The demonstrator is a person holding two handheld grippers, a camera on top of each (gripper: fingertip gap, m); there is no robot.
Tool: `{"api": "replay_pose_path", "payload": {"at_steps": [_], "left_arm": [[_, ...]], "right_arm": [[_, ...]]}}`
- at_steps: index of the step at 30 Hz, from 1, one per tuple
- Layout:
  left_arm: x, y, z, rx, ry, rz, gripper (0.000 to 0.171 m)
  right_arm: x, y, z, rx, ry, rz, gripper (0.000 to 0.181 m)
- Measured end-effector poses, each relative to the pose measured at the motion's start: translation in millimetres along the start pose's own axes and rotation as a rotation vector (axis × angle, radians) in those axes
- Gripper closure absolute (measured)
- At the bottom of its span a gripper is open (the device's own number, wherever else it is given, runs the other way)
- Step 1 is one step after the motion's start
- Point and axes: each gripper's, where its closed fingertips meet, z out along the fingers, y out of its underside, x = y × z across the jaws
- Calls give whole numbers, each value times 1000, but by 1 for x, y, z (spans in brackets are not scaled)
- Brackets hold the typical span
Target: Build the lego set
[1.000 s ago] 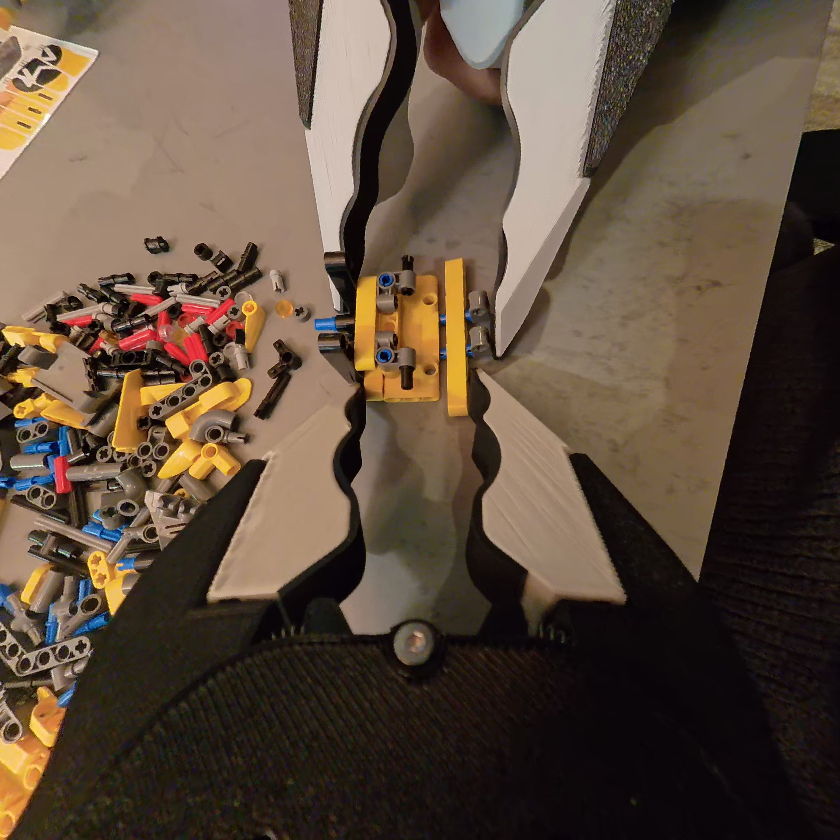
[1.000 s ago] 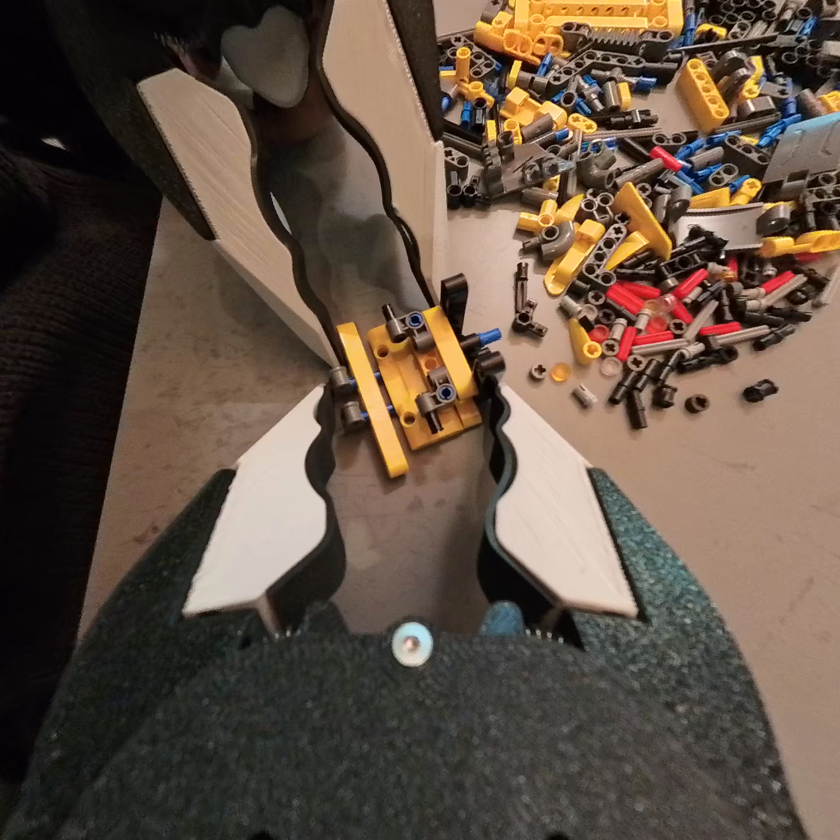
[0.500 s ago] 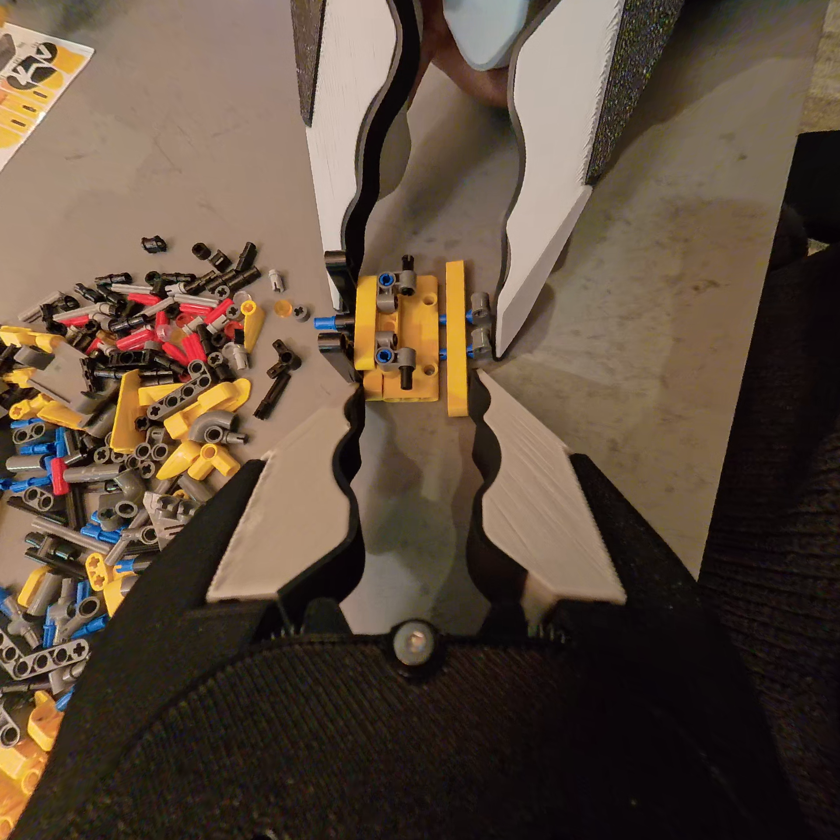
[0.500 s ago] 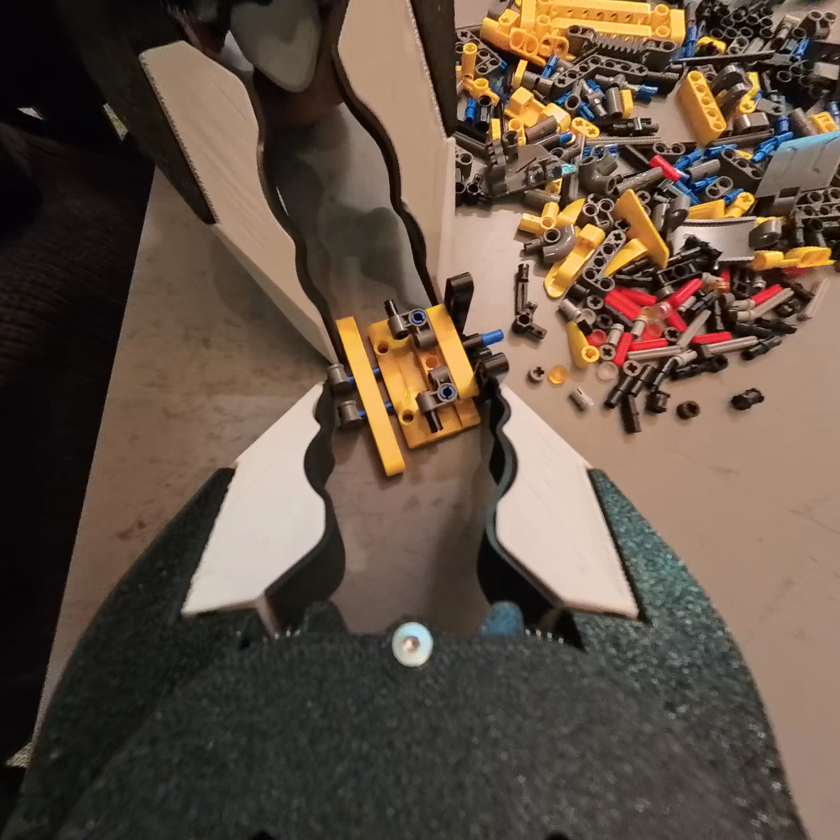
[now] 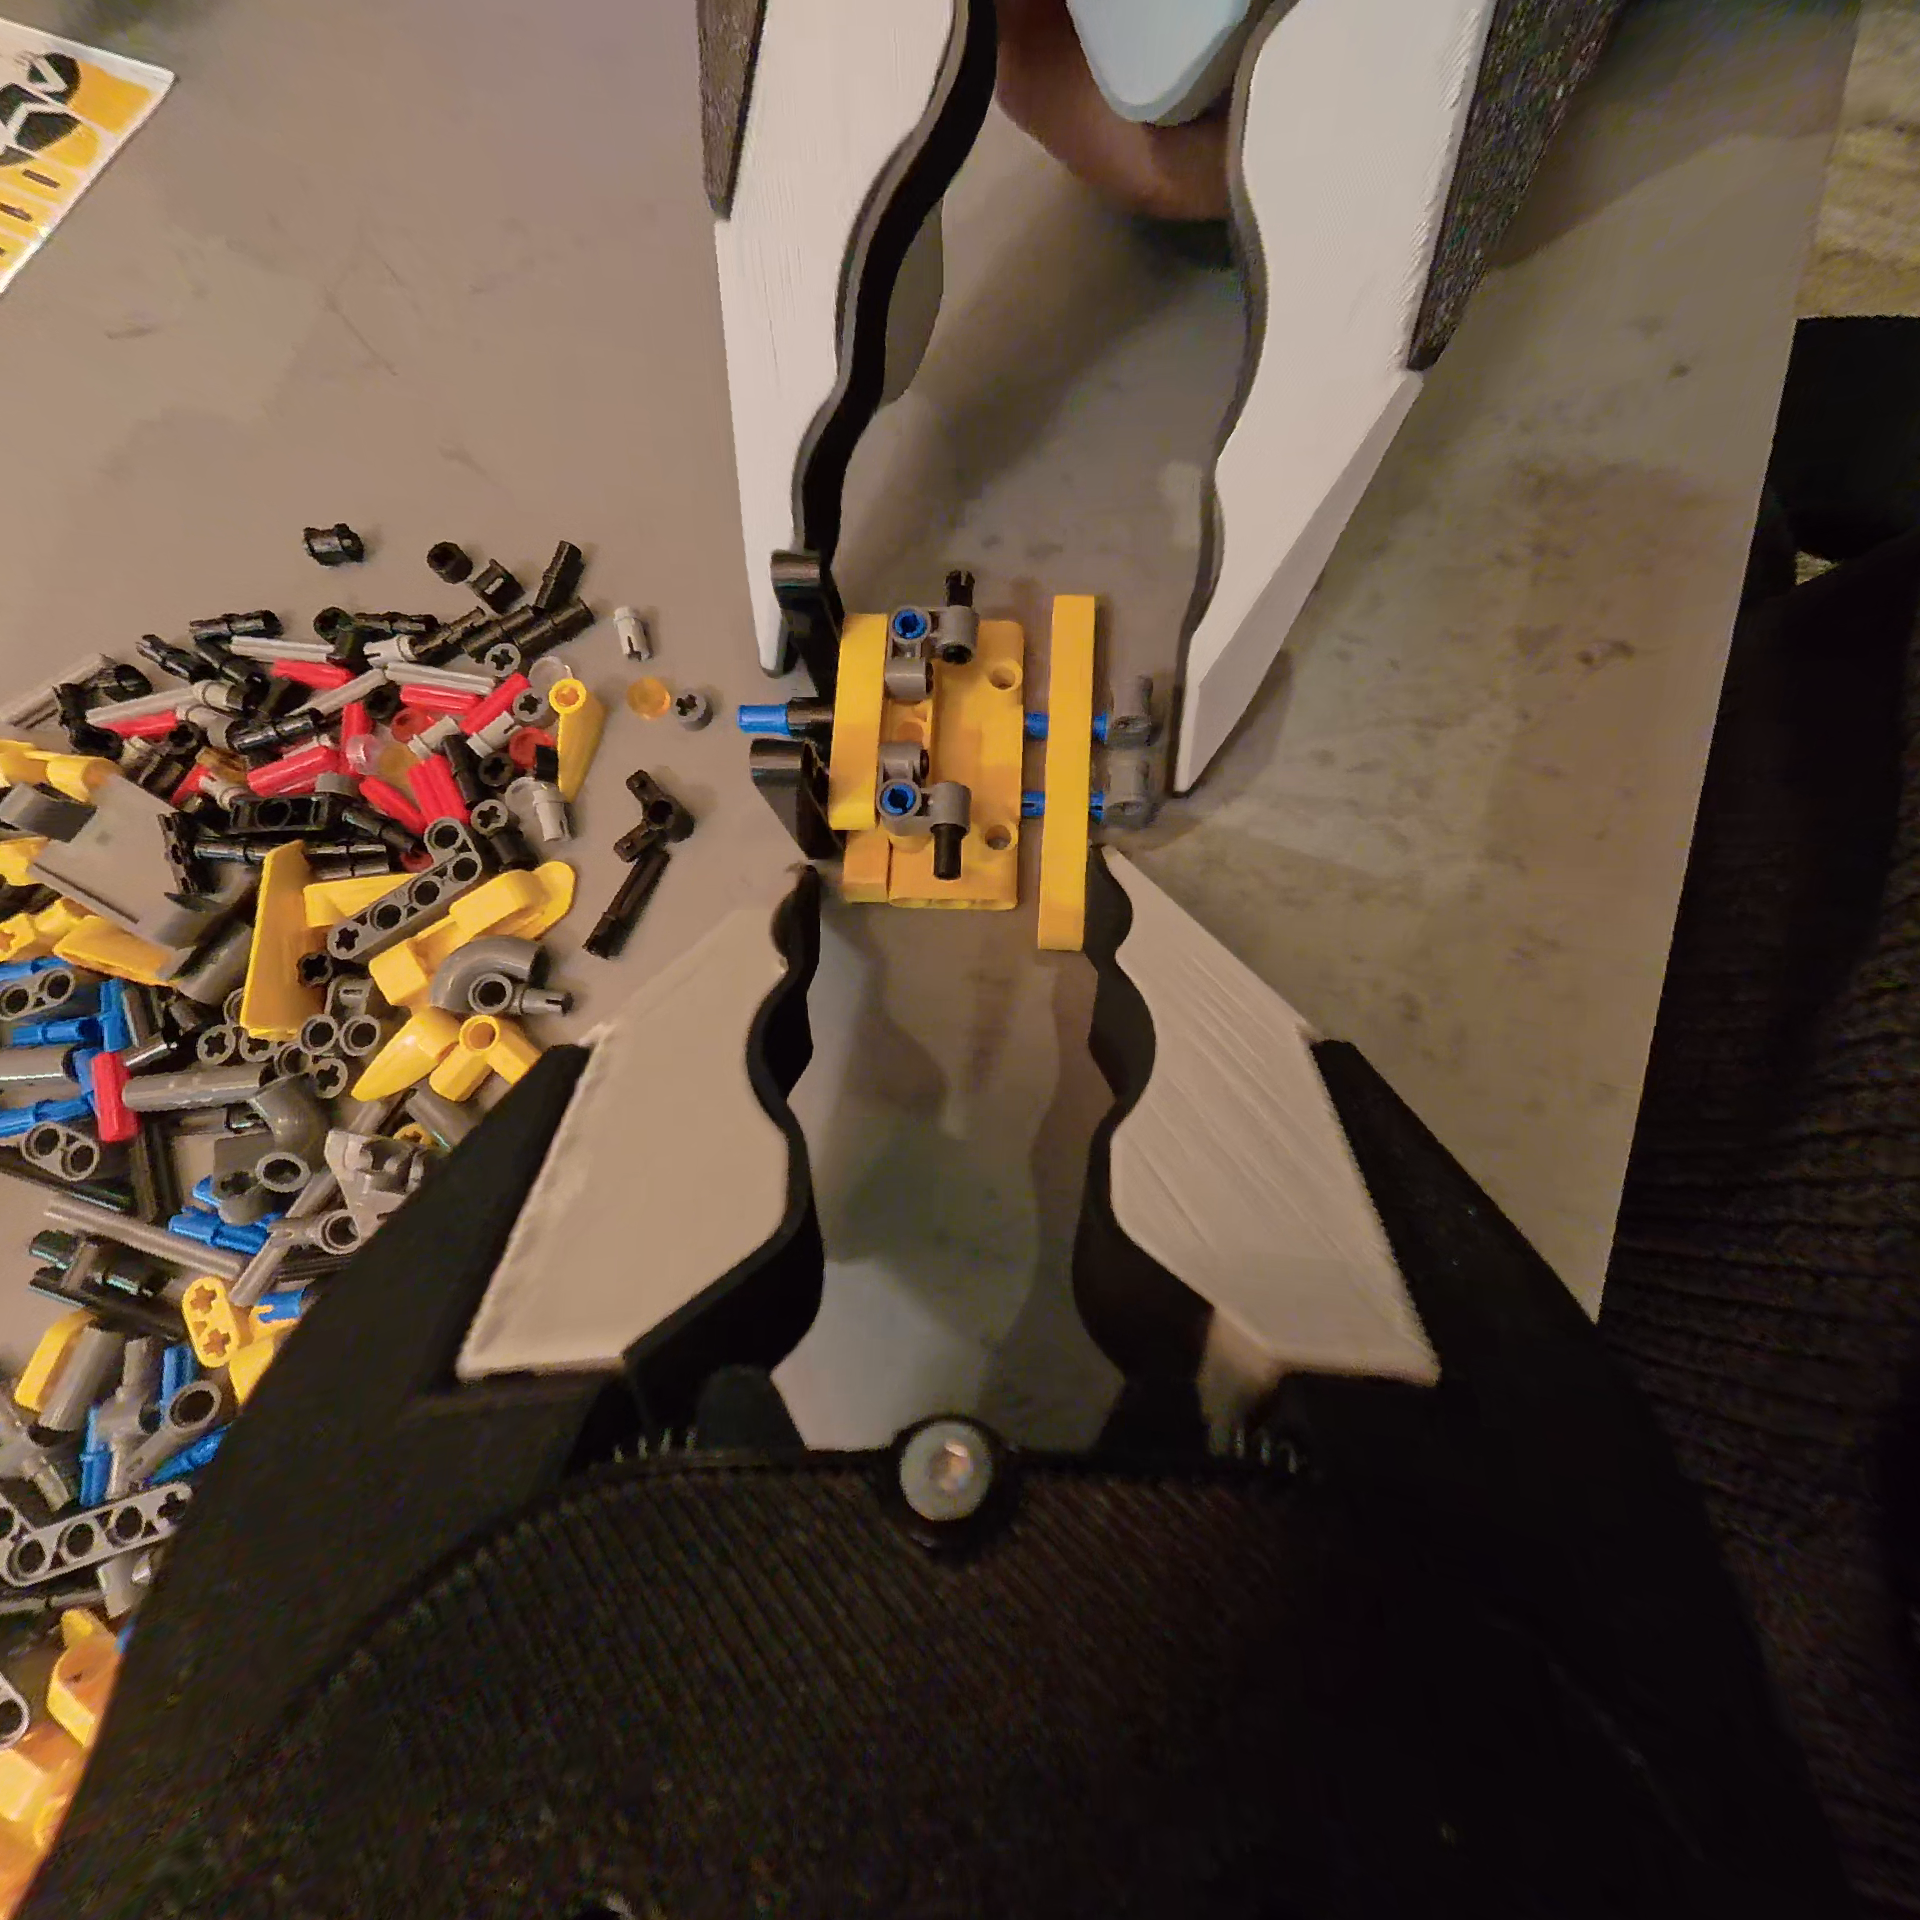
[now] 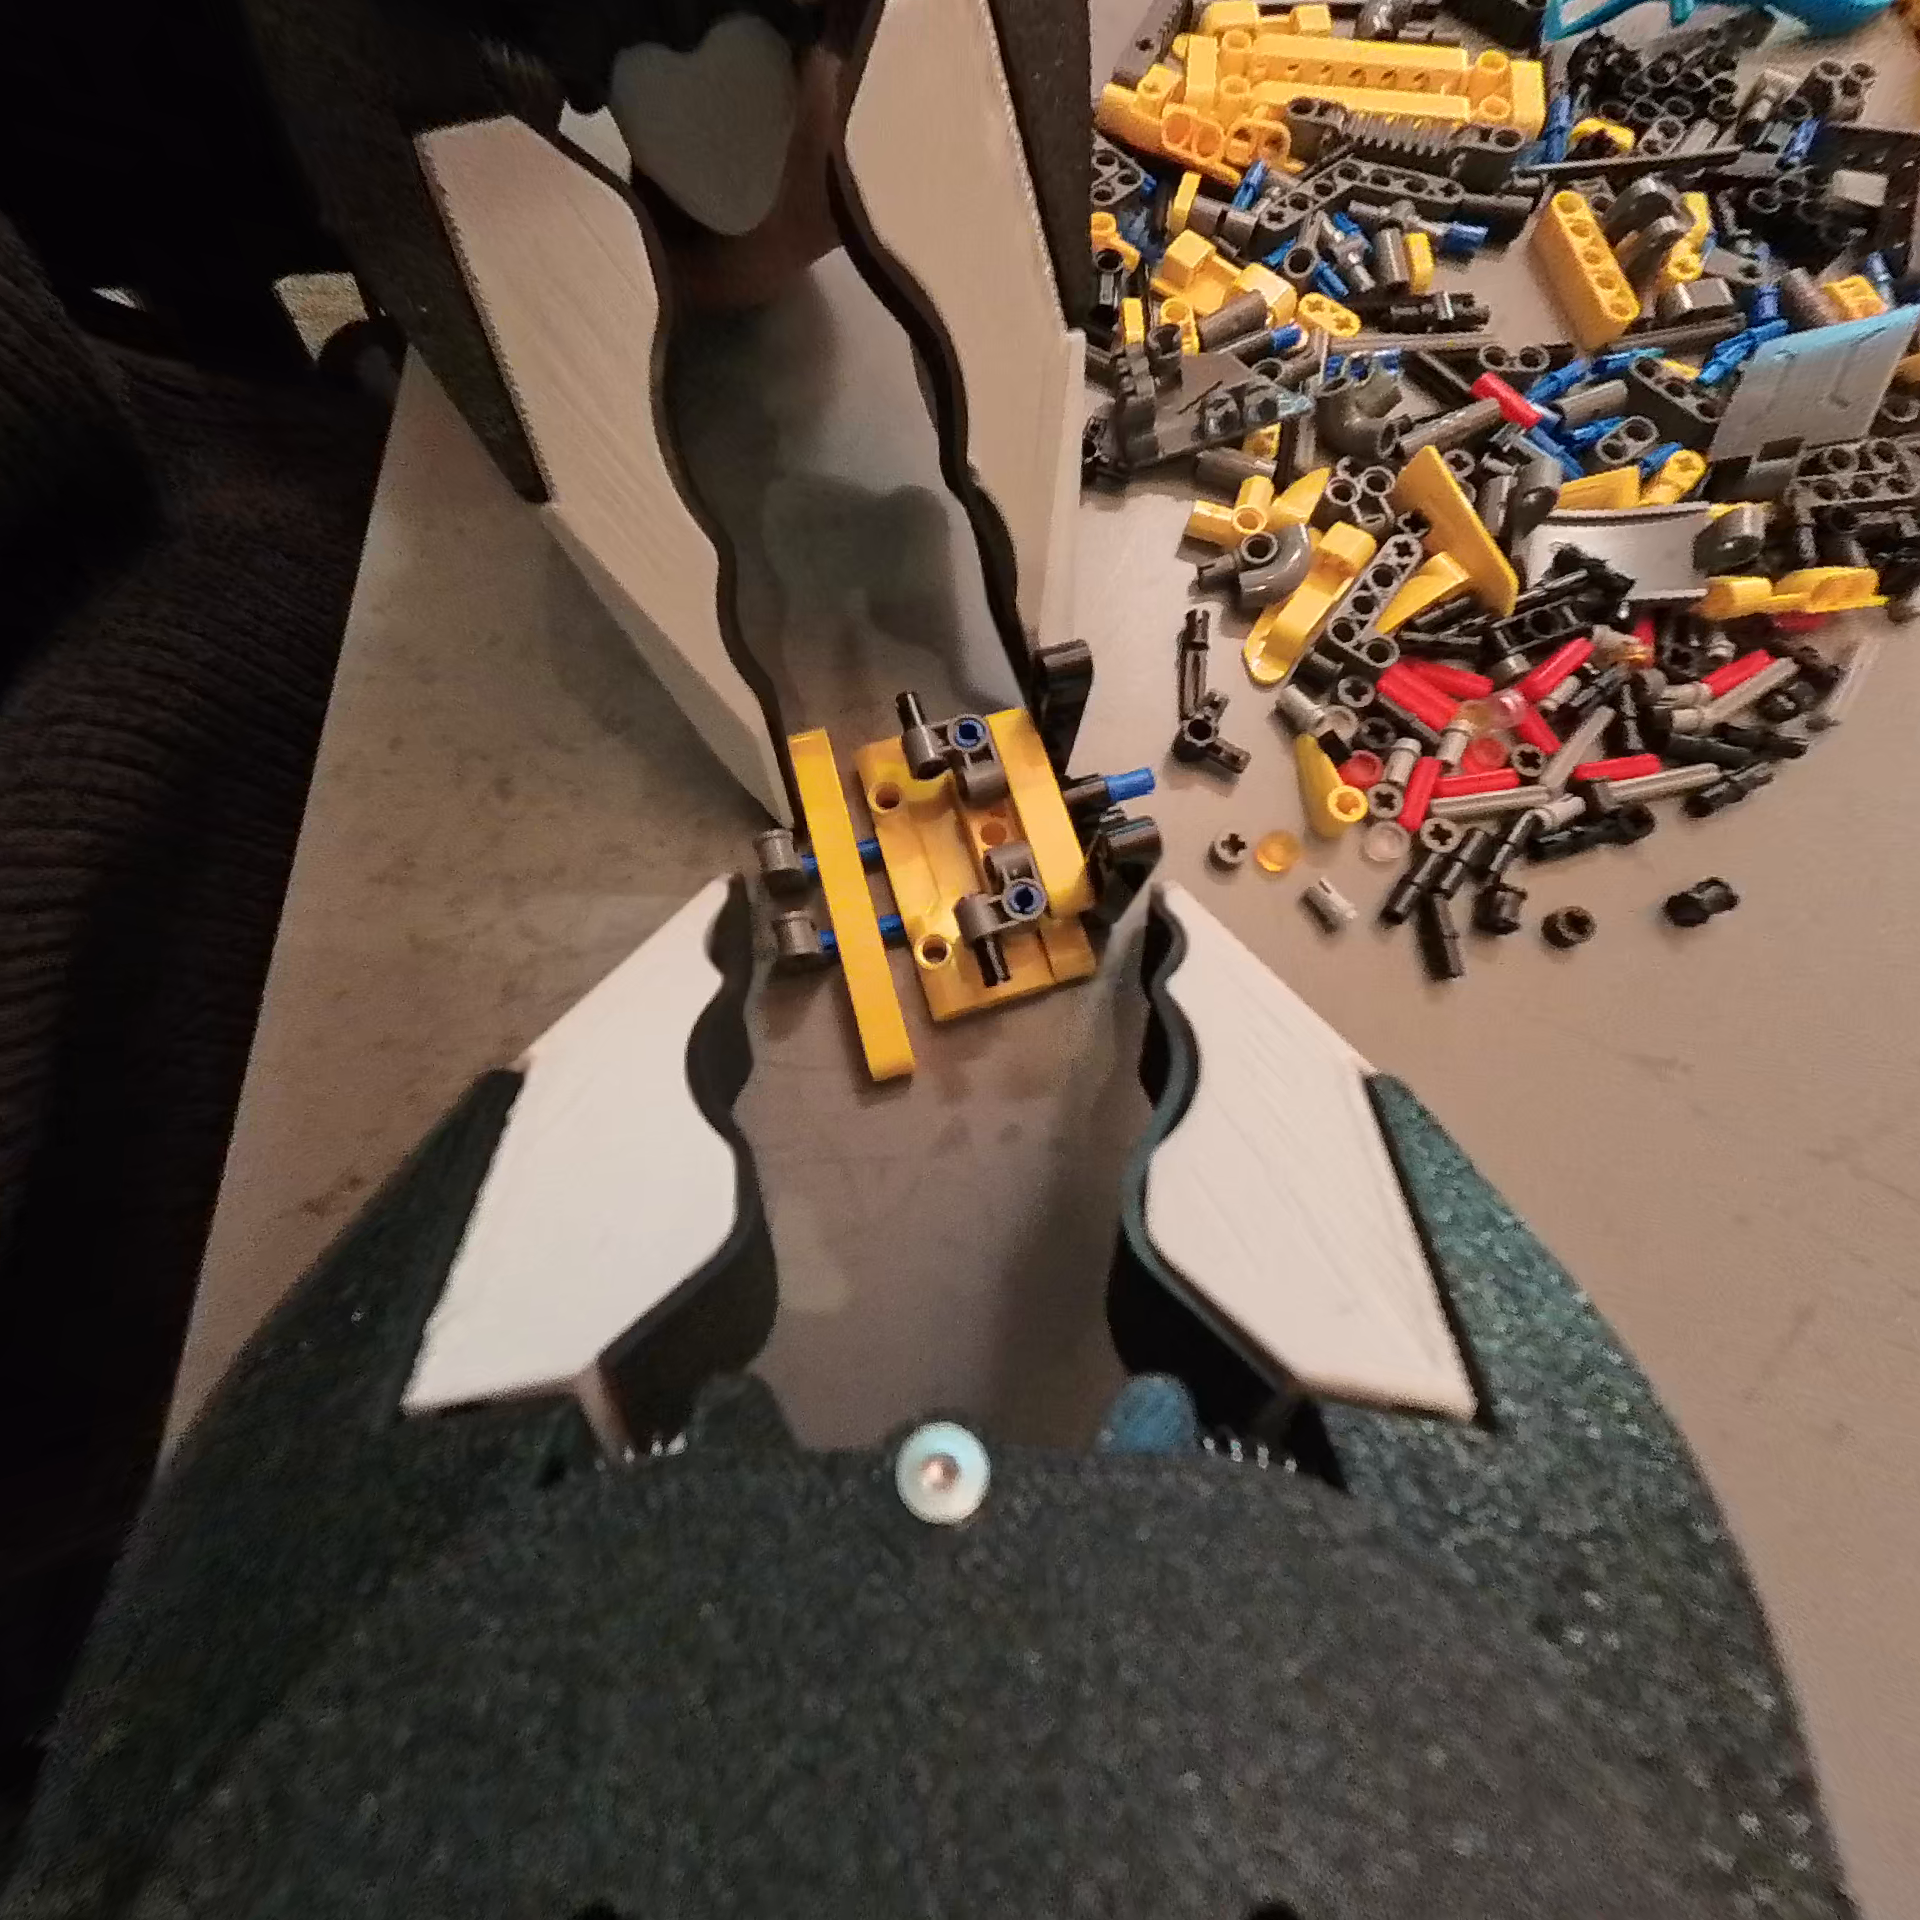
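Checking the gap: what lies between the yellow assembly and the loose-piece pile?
Left wrist view shows a black angled connector, an orange round stud and a small grey piece on bare table.

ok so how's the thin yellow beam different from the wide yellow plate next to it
The thin yellow beam is narrow and bare on top; the wide yellow plate carries grey connectors and black axles. The beam is longer and juts past the plate's near end. The beam stands off to one side, joined to the plate only by two blue pins. Both are yellow, lie flat on the table and run parallel.
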Motion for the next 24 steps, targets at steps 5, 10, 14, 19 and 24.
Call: {"api": "replay_pose_path", "payload": {"at_steps": [5, 10, 14, 19, 24], "left_arm": [[0, 0, -2, 10, -8, 24, 109], [8, -4, -5, 40, 45, -1, 85], [8, -3, 4, -4, 32, 16, 95], [2, -6, 5, 7, 1, 9, 109], [2, -6, 5, 8, 2, 14, 109]], "right_arm": [[1, 5, -7, 5, -16, -27, 102], [0, 9, -8, -5, -54, -37, 102], [2, 10, -6, -11, -91, -46, 108], [0, 8, -4, -11, -119, -81, 115], [-1, 8, -4, -10, -120, -70, 116]]}}
